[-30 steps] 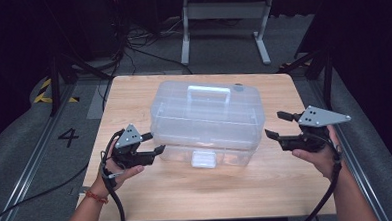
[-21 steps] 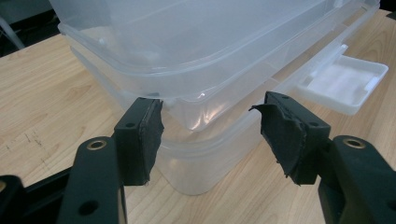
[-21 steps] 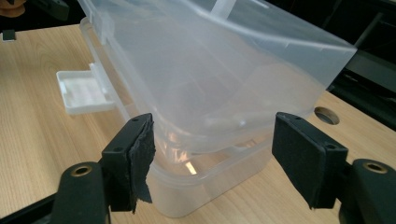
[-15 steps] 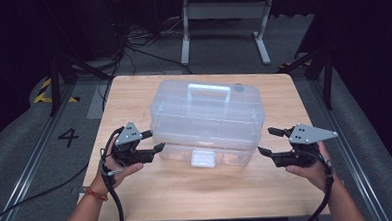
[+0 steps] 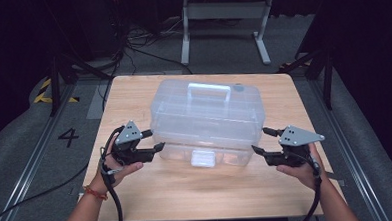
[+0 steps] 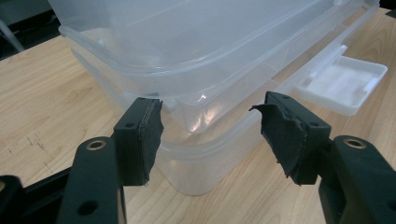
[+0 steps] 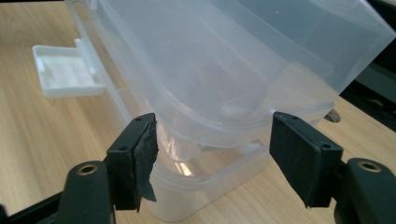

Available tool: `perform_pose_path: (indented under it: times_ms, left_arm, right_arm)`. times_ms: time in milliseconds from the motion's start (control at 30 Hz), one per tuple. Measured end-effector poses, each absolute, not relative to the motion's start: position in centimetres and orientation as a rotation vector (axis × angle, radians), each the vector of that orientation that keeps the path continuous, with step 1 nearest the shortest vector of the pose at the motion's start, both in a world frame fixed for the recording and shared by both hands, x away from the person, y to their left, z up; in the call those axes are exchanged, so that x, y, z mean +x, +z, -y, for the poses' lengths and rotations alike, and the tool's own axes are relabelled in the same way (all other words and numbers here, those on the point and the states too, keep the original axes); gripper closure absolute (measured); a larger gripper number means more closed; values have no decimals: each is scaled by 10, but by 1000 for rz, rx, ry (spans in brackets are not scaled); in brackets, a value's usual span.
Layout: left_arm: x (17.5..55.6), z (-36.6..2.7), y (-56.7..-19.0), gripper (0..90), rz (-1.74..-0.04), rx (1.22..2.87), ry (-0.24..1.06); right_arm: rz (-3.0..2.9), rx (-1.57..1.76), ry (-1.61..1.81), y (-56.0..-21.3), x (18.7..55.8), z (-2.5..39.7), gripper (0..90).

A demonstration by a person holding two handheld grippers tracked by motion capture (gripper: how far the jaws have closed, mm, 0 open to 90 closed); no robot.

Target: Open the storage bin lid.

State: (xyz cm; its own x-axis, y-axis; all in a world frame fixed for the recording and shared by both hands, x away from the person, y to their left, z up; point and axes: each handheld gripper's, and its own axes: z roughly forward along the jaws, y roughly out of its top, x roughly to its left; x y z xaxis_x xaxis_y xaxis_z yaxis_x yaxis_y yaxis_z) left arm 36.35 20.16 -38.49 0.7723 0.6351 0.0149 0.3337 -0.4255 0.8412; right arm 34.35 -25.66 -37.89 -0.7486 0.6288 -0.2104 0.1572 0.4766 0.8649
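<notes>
Since a moment ago the right gripper [image 5: 259,142] has come lower and closer to the box [image 5: 206,115], while the left gripper [image 5: 153,140] has stayed at the box's near left corner. The clear plastic box sits in the middle of the desk [image 5: 137,193], lid on, its white latch [image 5: 202,157] sticking out at the front. Through the cloudy walls it is hard to tell whether anything lies inside. In the left gripper view the spread fingers [image 6: 139,135] bracket the box's corner, close to it, though contact cannot be told. In the right gripper view the fingers [image 7: 133,158] likewise stand wide apart around the opposite near corner.
</notes>
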Motion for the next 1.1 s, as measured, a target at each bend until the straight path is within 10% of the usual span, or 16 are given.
perform_pose_path:
  times_ms: [1100]
  left_arm:
    - [379,-202,-419,222,-818,2137,328]
  right_arm:
    - [-2014,603,1267,-374,338,252,393]
